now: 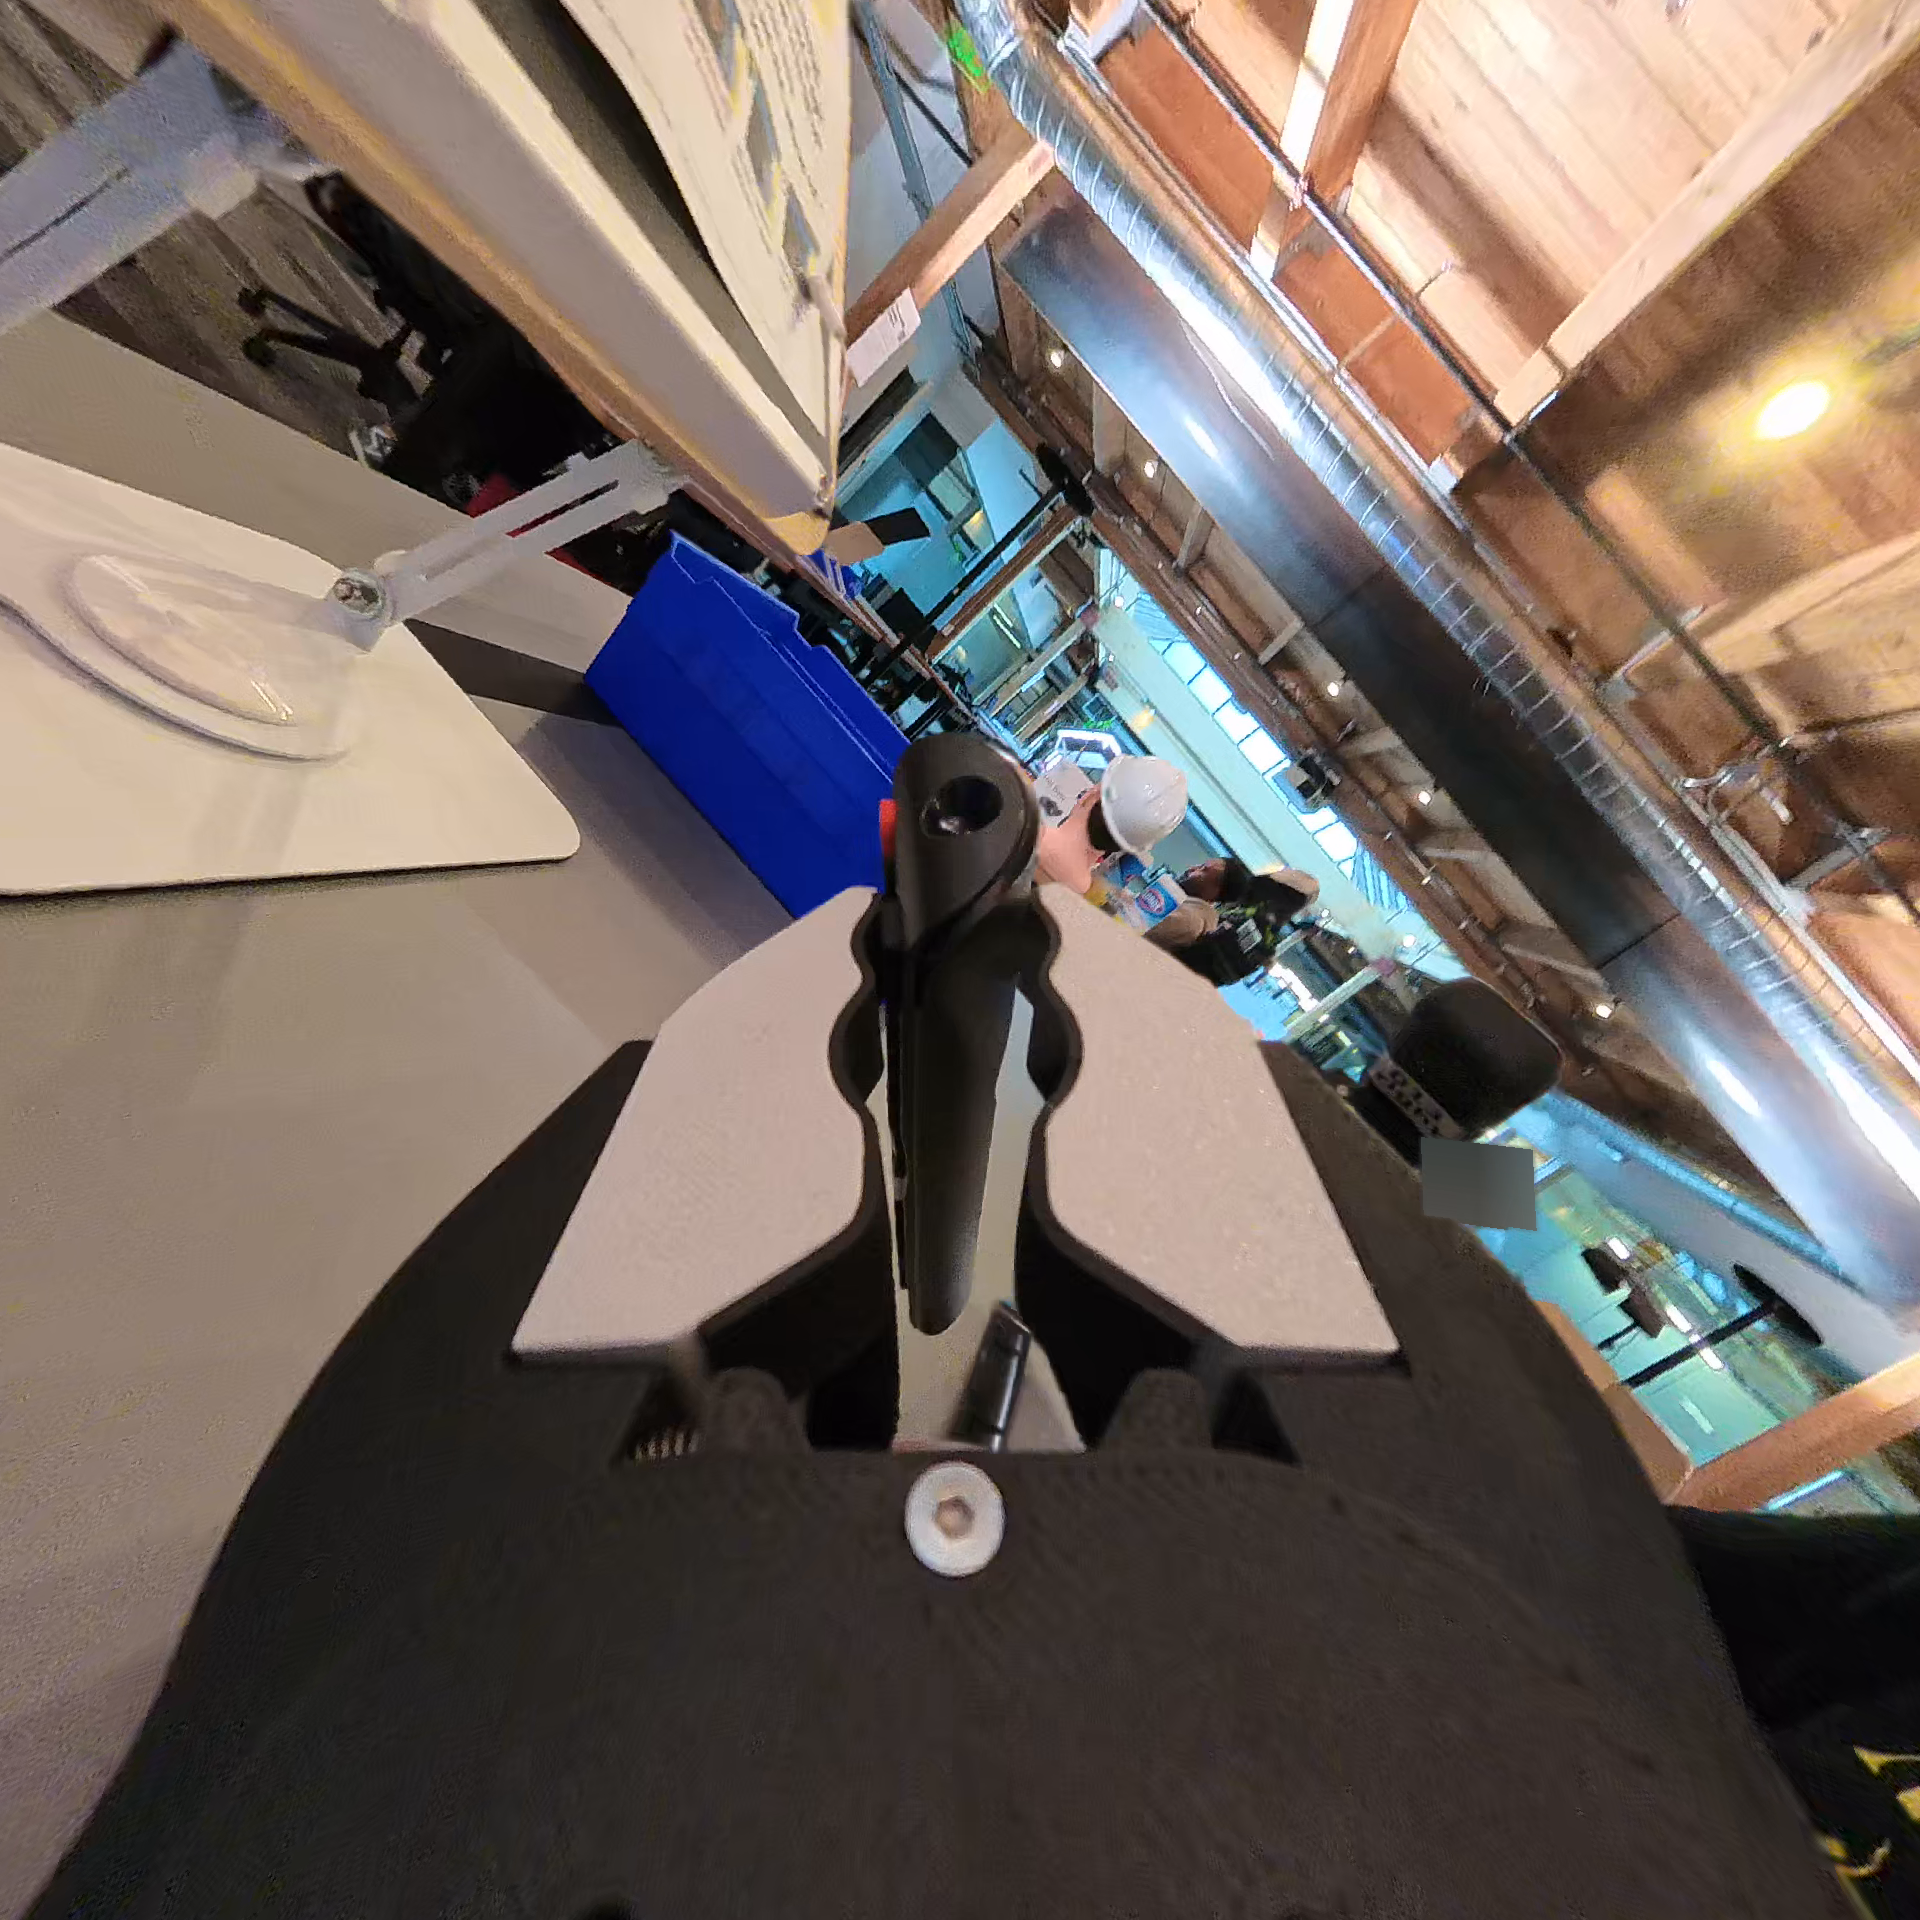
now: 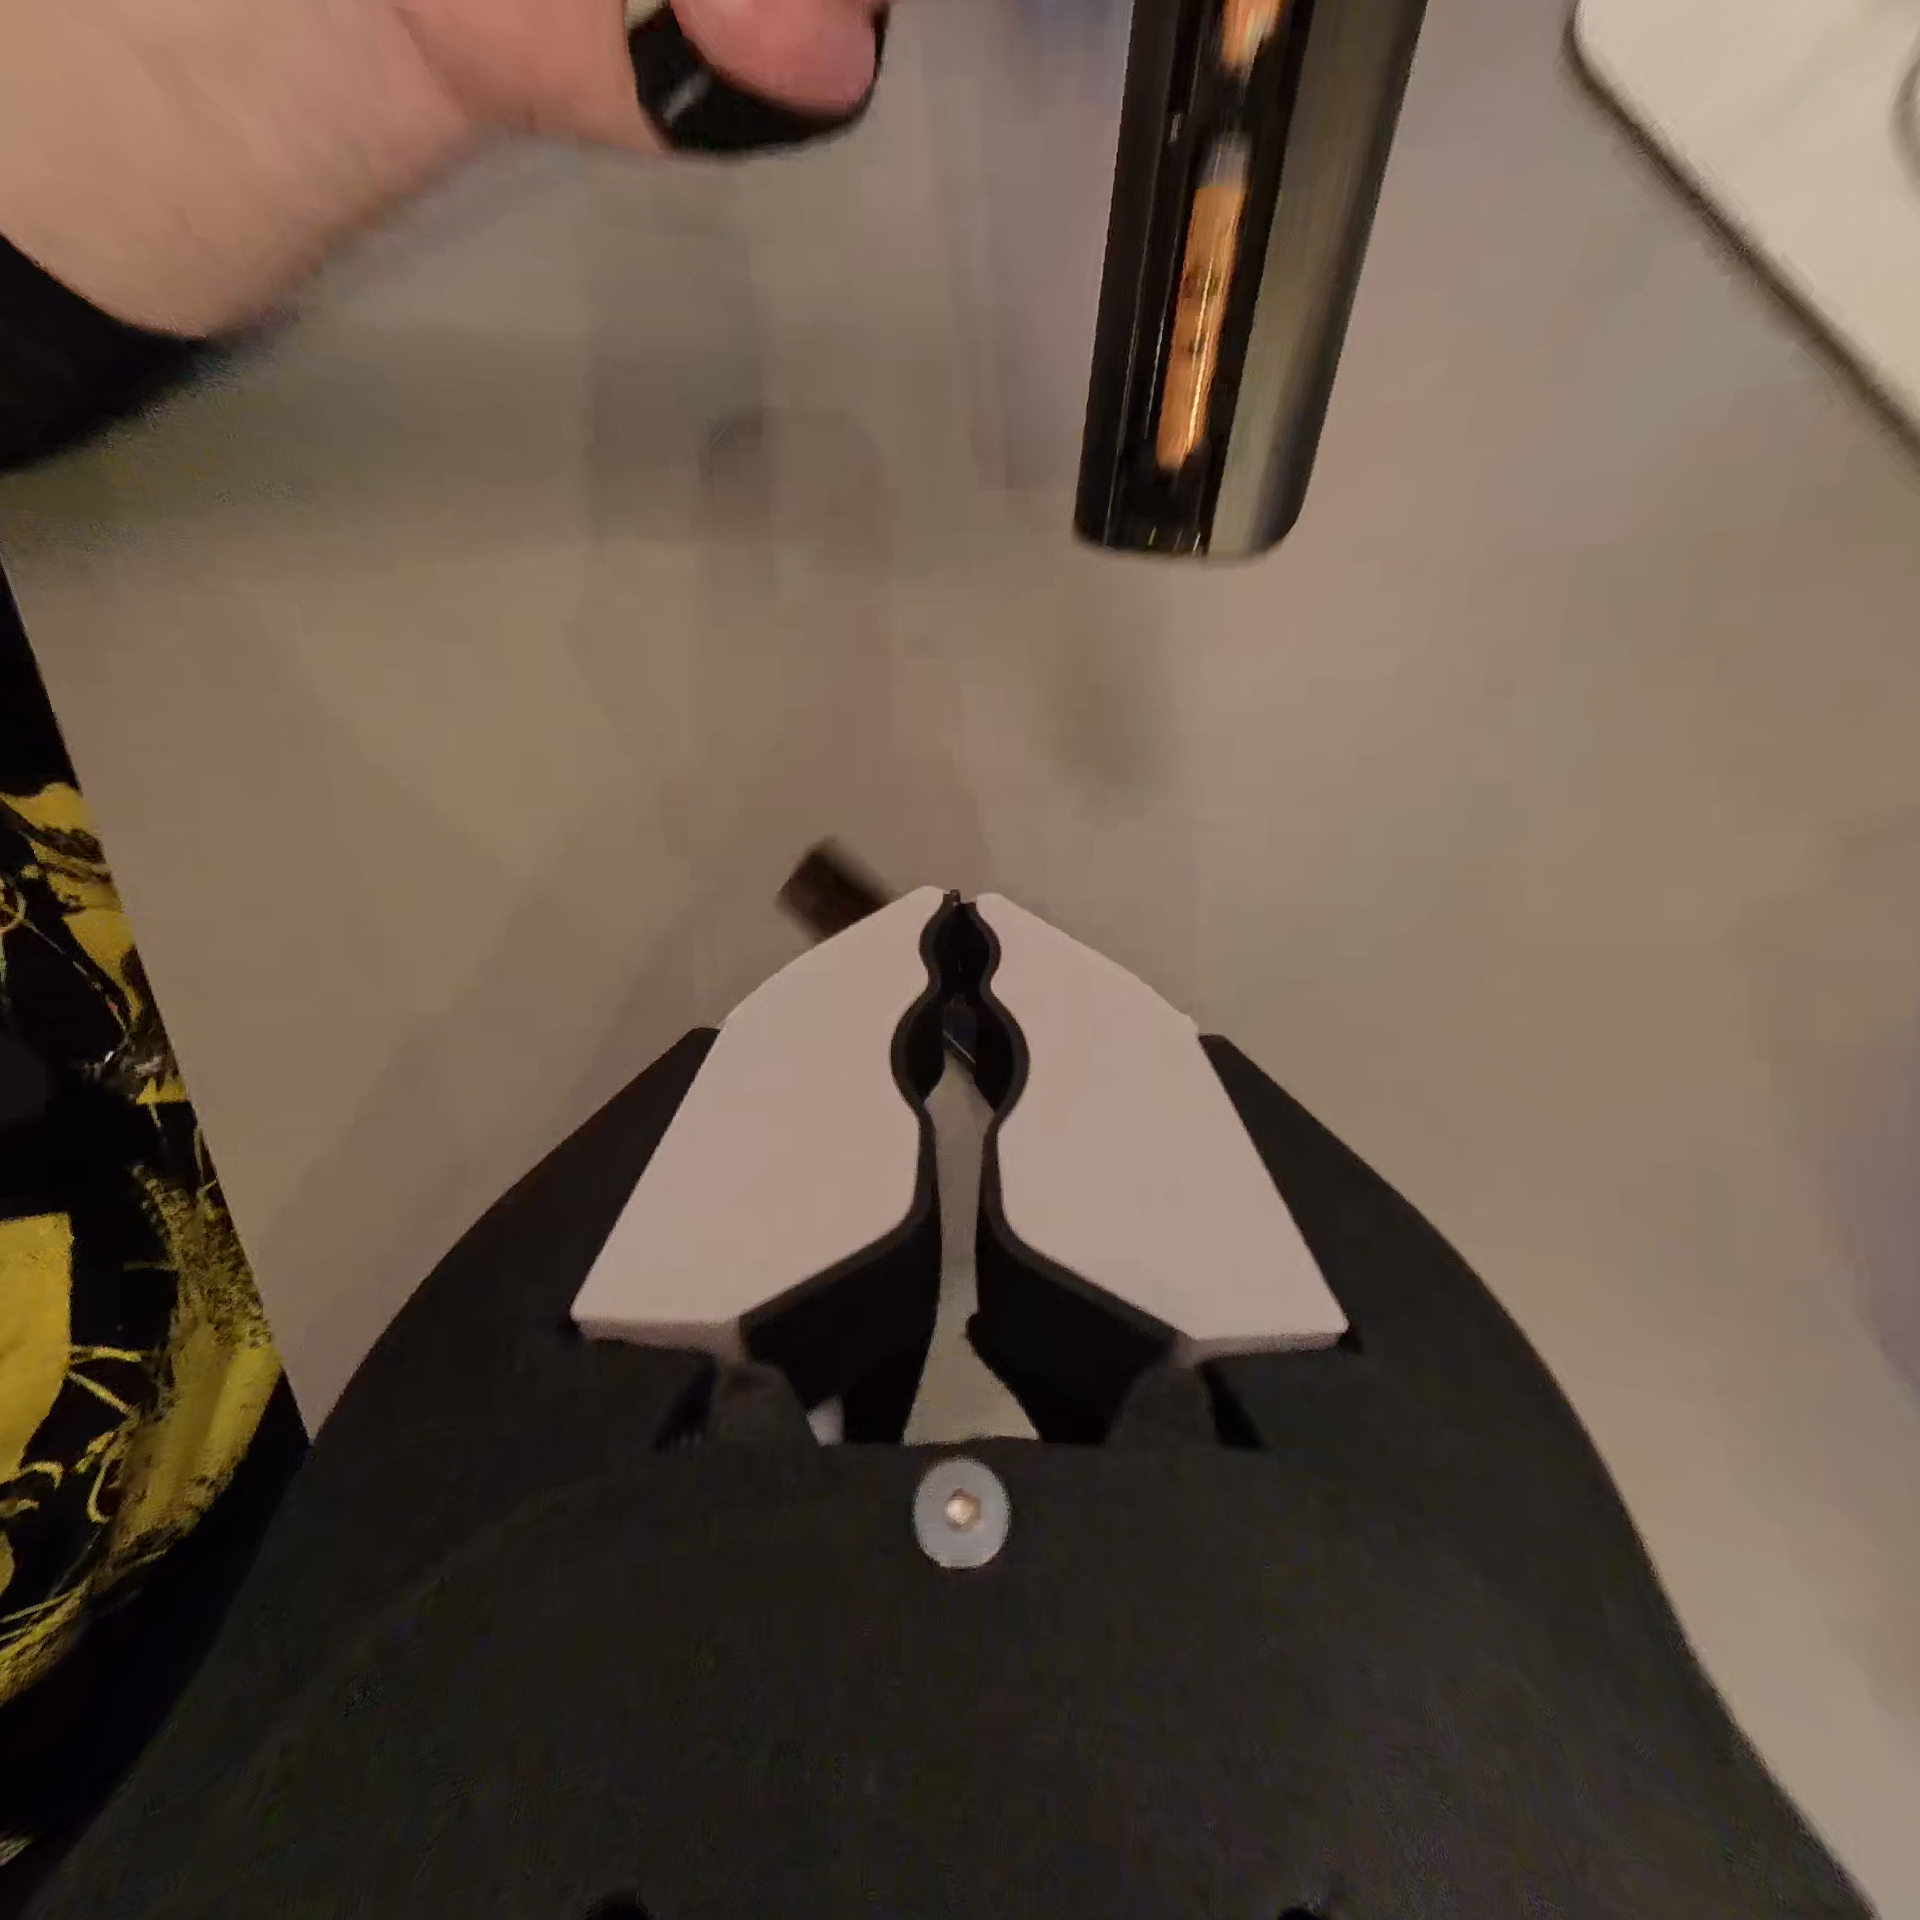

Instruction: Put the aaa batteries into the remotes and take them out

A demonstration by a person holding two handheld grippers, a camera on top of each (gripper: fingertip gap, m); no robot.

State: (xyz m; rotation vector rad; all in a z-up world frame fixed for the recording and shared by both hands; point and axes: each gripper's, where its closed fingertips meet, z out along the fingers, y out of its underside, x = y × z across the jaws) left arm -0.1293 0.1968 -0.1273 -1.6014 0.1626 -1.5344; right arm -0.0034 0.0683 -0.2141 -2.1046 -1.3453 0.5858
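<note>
My left gripper [image 1: 951, 914] squeezes the black remote [image 1: 951, 1039], my right gripper [image 2: 954, 902] is pinched together (maybe empty), so next I grab the battery [image 2: 831, 891].

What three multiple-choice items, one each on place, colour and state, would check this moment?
1. Where is the black remote?
A. Clamped between the fingers of the left gripper
B. Inside a drawer
C. On the floor

2. What colour is the bin behind the remote?
A. Red
B. Blue
C. Green

3. How do the jaws of the right gripper stand?
A. Wide open
B. Shut, tips meeting
C. Clamped on the remote

Answers:
1 A: the left wrist view shows both fingers pressed on the remote's sides.
2 B: the bin is plainly bright blue.
3 B: the right wrist view shows the tips touching, with the remote apart, farther ahead.
</note>
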